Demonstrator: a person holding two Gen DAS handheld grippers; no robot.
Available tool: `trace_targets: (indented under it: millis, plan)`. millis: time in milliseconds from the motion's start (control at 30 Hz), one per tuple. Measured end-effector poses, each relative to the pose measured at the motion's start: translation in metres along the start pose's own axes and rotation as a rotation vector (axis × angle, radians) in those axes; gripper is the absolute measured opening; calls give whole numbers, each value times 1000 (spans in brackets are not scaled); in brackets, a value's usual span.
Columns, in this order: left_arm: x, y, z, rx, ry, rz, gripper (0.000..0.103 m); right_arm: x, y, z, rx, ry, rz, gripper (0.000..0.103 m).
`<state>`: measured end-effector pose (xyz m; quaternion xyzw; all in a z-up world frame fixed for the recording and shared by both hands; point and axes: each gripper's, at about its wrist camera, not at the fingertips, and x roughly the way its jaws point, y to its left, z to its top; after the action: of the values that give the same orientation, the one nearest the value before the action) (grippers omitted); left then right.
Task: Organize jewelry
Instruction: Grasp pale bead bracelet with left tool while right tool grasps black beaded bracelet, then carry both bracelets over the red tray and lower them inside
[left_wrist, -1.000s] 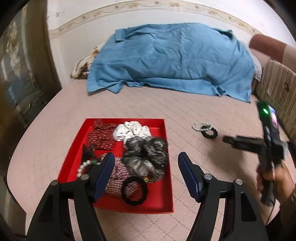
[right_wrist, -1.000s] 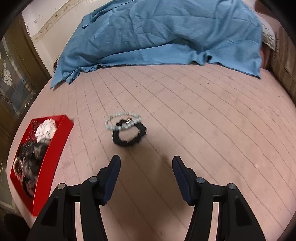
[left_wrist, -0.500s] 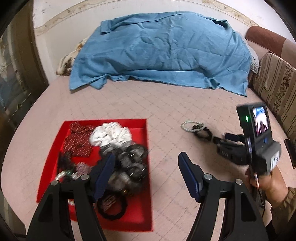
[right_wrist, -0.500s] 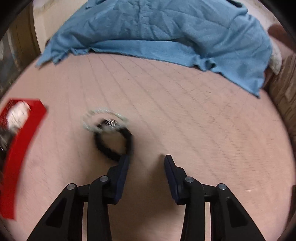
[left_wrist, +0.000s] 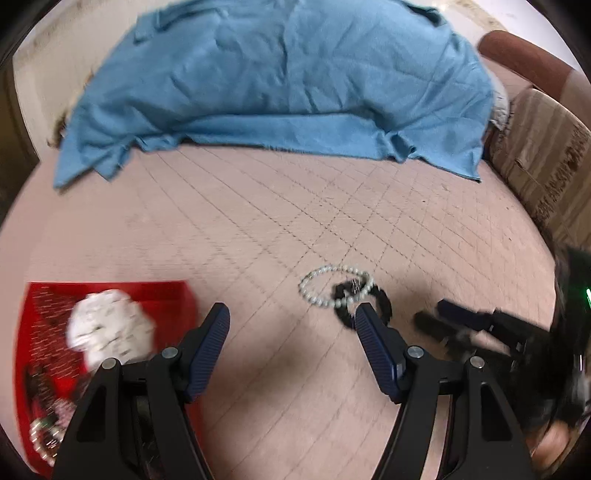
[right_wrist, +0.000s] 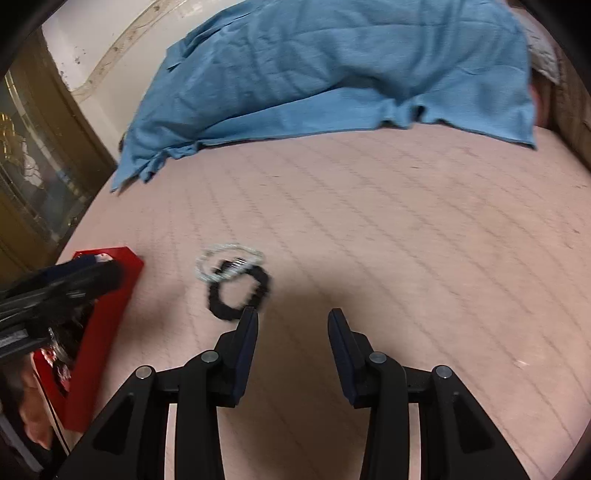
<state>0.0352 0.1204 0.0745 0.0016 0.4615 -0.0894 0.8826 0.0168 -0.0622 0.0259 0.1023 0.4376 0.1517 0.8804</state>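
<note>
A pearl bracelet (left_wrist: 334, 291) lies on the pink quilted surface, overlapping a black hair tie (left_wrist: 382, 301). Both show in the right wrist view too, the bracelet (right_wrist: 227, 260) and the tie (right_wrist: 236, 291). My left gripper (left_wrist: 291, 321) is open and empty, its right finger just short of the tie. My right gripper (right_wrist: 291, 319) is open and empty, its left finger beside the tie. A red tray (left_wrist: 177, 291) at the lower left holds a white scrunchie (left_wrist: 110, 332) and several other accessories. The tray also shows in the right wrist view (right_wrist: 110, 295).
A blue cloth (left_wrist: 288, 81) covers a mound at the back of the surface. A striped cushion (left_wrist: 546, 162) stands at the right edge. A dark wooden cabinet (right_wrist: 40, 155) stands to the left. The right gripper (left_wrist: 480, 328) appears in the left wrist view.
My left gripper has swung right from over the tray toward the bracelet and tie. My right gripper has opened a little wider than half a second ago, with the tie still by its left finger.
</note>
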Motion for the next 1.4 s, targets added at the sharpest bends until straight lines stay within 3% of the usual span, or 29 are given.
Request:
trace_targets:
  millis: [33, 167, 267, 433, 467, 500, 867, 1233, 1400]
  plan:
    - [11, 0, 6, -14, 17, -11, 67, 6, 6, 2, -14, 1, -1, 43]
    - [50, 1, 17, -32, 85, -19, 45, 28, 24, 3, -57, 9, -22, 43]
    - [72, -1, 16, -14, 118, -6, 41, 34, 31, 4, -96, -3, -51, 42]
    - [80, -9, 14, 20, 95, 1, 40, 38, 26, 8, -91, -1, -65, 12]
    - [80, -10, 13, 32, 86, 14, 29, 37, 24, 8, -87, -1, -60, 10]
    - [79, -12, 11, 44, 80, 25, 7, 35, 23, 8, -83, -3, -57, 10]
    - [48, -13, 4, 27, 57, -41, 5, 4, 1, -6, 33, -17, -13, 9]
    - [-42, -20, -16, 36, -59, -83, 6, -44, 9, -16, 53, -65, 2, 9]
    - [-81, -18, -32, 34, -105, -54, 6, -63, 25, -23, 33, -82, 8, 9]
